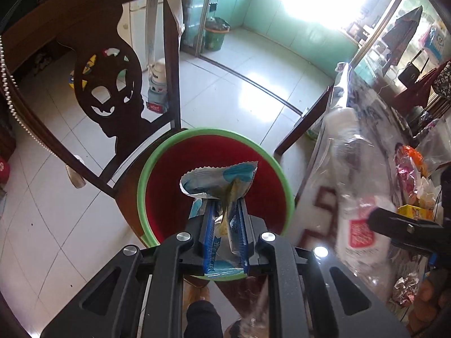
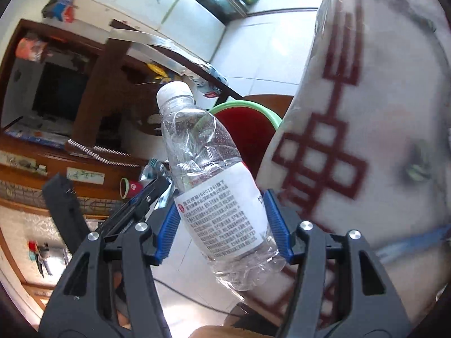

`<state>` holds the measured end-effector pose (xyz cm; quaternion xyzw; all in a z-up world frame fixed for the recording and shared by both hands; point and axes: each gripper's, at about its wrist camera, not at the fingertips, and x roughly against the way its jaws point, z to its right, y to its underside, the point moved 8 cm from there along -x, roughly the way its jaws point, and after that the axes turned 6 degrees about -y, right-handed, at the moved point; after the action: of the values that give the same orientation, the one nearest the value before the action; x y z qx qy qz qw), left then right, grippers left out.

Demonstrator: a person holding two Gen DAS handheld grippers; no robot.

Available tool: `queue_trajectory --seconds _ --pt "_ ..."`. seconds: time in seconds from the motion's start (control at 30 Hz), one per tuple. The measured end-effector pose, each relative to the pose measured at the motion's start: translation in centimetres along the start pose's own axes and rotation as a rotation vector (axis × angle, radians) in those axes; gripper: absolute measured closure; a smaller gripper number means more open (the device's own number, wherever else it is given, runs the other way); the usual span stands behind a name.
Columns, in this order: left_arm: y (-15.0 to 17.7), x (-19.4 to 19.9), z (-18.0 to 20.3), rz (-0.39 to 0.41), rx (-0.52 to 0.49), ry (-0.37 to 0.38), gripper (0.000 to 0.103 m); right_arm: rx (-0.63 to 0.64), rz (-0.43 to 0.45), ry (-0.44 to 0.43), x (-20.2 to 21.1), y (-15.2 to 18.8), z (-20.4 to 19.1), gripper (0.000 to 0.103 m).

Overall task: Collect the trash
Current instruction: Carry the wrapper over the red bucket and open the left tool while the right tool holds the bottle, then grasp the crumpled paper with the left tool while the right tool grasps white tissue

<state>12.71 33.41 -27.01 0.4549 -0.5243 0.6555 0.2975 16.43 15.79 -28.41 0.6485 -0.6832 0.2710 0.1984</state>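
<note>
My left gripper [image 1: 224,219] is shut on a crumpled blue-and-white snack wrapper [image 1: 218,181] and holds it over the mouth of a red bin with a green rim [image 1: 169,152], which stands on a wooden chair. My right gripper [image 2: 225,222] is shut on a crushed clear plastic bottle [image 2: 208,169] with a white cap and white label, tilted to the left. The bottle shows blurred at the right of the left wrist view [image 1: 355,197]. The red bin [image 2: 248,129] lies behind the bottle in the right wrist view, beside the table edge.
A table with a white cloth with a red pattern [image 2: 366,140] is at the right, with packets and bags [image 1: 411,169] on it. A dark carved chair back [image 1: 112,104] stands left of the bin. The floor is pale tile [image 1: 239,84]. A wooden cabinet [image 2: 56,112] is at the left.
</note>
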Motion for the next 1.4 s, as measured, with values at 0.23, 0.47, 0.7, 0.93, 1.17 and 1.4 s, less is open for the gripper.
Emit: queue_trajectory --seconds 0.23,0.47,0.7,0.93,1.17,1.4 --pt "-0.7 -2.6 -0.3 -0.044 -0.043 0.015 0.090 -0.077 0.023 0.011 -0.4 -0.2 0.4 0.028" --pt "-1.3 -4.8 0.8 -0.070 -0.081 0.022 0.090 0.019 0.119 0.091 6.0 1.9 0.2 0.023" --pt "-1.9 -6.2 1.9 -0.072 -0.114 -0.001 0.085 0.115 0.245 0.292 13.8 4.4 2.3 0.021" --pt "-1.9 -6.3 2.1 -0.049 -0.104 -0.059 0.043 0.007 0.374 0.408 23.1 7.7 7.5 0.019" --pt "-1.2 -4.3 3.6 -0.024 -0.078 -0.066 0.031 -0.146 0.488 0.573 33.7 11.8 15.4 0.018" --pt "2.2 0.7 12.5 -0.010 -0.121 0.099 0.028 -0.219 0.479 0.618 37.7 13.3 21.4 0.018"
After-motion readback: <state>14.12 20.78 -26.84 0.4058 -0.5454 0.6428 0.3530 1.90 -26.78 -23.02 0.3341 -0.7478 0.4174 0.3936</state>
